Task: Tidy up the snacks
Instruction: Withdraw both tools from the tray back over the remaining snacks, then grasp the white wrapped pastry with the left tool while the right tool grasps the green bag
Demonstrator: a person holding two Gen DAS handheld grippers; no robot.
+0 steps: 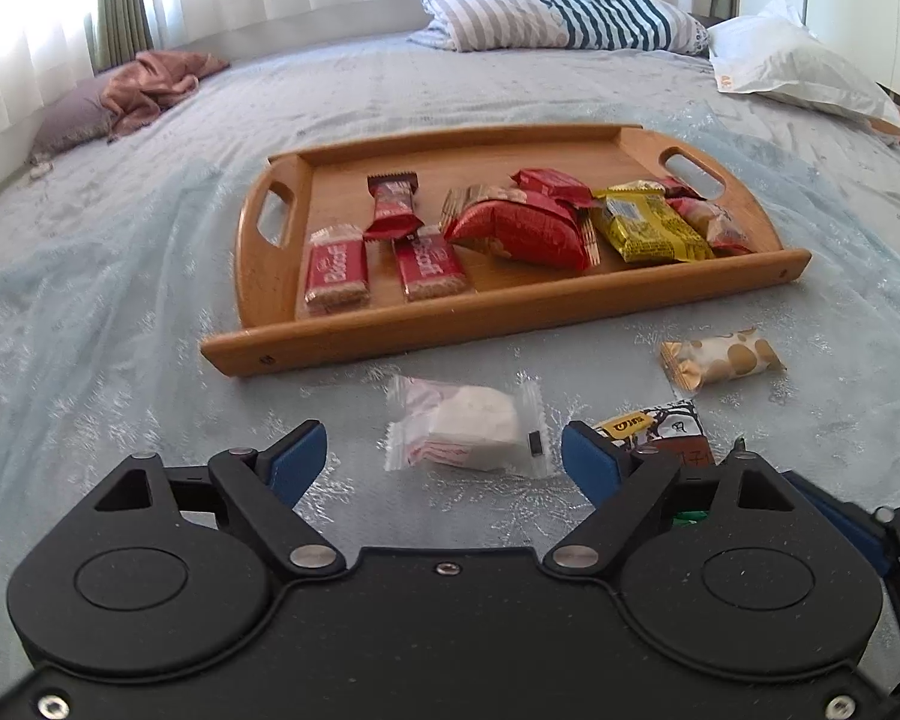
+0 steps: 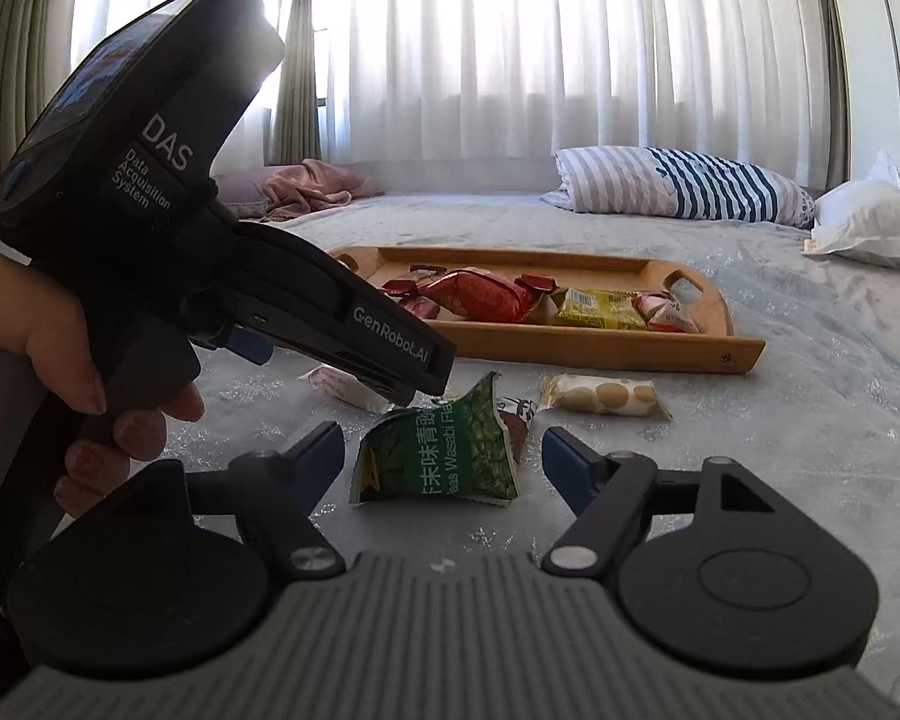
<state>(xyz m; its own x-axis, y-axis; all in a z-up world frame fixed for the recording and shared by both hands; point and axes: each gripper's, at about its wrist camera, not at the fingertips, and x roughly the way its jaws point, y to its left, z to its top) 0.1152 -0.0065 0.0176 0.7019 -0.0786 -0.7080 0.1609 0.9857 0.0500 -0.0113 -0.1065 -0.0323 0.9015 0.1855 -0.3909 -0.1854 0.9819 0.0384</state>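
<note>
L wrist cam is sitting low over the bed [image 1: 150, 300], looking fwd along its fingers toward the wooden tray [image 1: 510, 330] w/ pillows beyond. R wrist cam is riding lower, nearer the bedspread, facing the same tray [image 2: 570, 354] and curtains [image 2: 510, 30], w/ the left gripper [image 2: 258, 354] crossing its left side. Both are sharing tray, loose snacks in front of it, striped pillow [image 1: 558, 12].
</note>
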